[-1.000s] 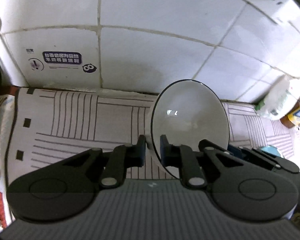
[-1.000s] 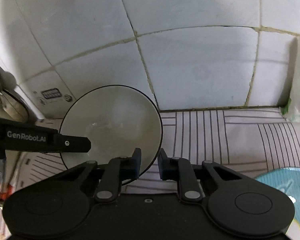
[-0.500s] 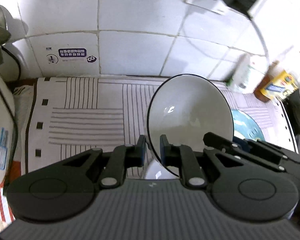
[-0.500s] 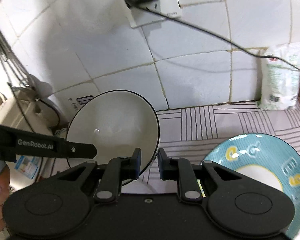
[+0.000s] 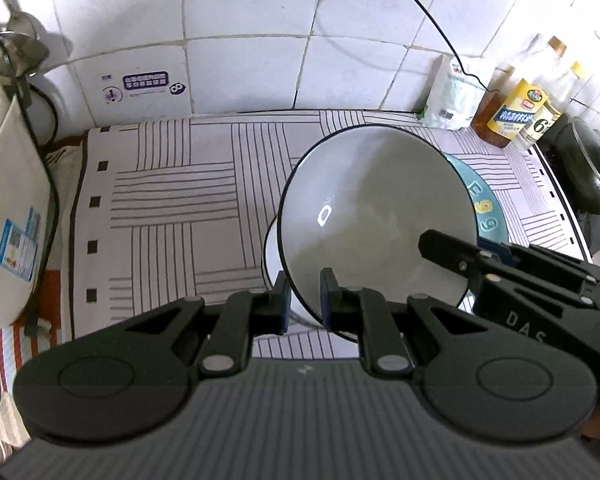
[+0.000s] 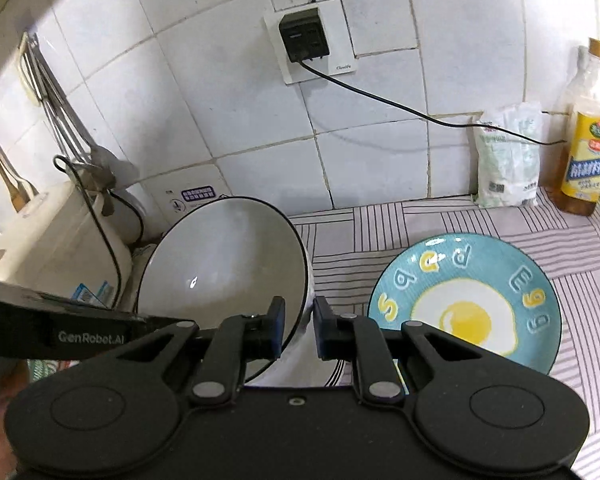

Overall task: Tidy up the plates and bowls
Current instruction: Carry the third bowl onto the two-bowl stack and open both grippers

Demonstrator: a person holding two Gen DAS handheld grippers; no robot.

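The bowl [image 5: 376, 216] sits centre frame, tilted on edge — its hollow faces the cameras, rim nearly upright. The left gripper [image 5: 304, 300] clamps its lower rim; the right gripper [image 6: 298, 328] clamps the opposite rim. Beneath it a second white bowl [image 5: 274, 256] shows. Farther right lies the blue egg plate [image 6: 464, 300] on the striped mat [image 5: 172, 200] — oil bottles [image 5: 516, 112] stand upper right.

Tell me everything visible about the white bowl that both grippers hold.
The white bowl looks like glazed ceramic, glossy, empty, with a thin black rim. It is tilted steeply, its inside facing the cameras. The left gripper and right gripper each pinch its rim. A second white dish shows partly behind it; contact is unclear.
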